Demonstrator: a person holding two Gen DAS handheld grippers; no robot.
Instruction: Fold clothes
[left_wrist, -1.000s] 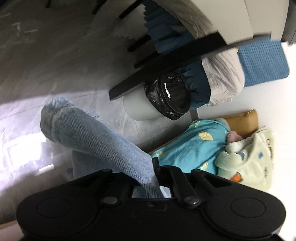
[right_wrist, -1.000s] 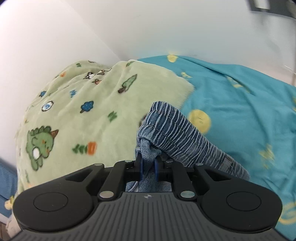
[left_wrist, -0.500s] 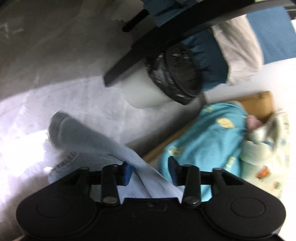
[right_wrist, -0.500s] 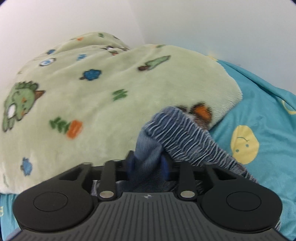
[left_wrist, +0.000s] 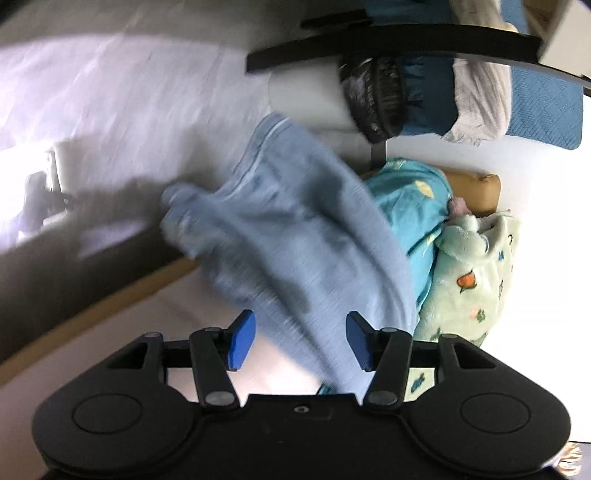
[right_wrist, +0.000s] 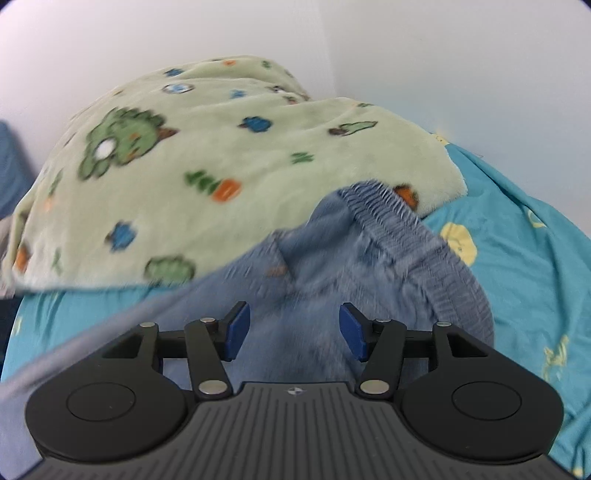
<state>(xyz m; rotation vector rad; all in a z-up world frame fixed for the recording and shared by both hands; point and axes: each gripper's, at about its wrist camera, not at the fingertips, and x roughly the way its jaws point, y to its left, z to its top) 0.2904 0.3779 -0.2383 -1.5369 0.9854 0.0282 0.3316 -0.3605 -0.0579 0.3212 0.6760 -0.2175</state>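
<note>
Light blue denim jeans lie blurred in front of my left gripper, whose blue-padded jaws stand wide open with the cloth passing loose between them. In the right wrist view the jeans' elastic waistband lies on a teal garment with yellow prints. My right gripper is open just above the denim, not holding it. A pale green fleece with dinosaur prints lies behind the jeans; it also shows in the left wrist view.
A teal garment and a brown cardboard box lie beyond the jeans. A black-lined bin stands under a dark table edge. A wooden bed edge runs at left. A white wall stands behind the pile.
Both grippers were shut on the jeans and have opened. The jeans have dropped onto the pile of clothes and both grippers have pulled back a little.
</note>
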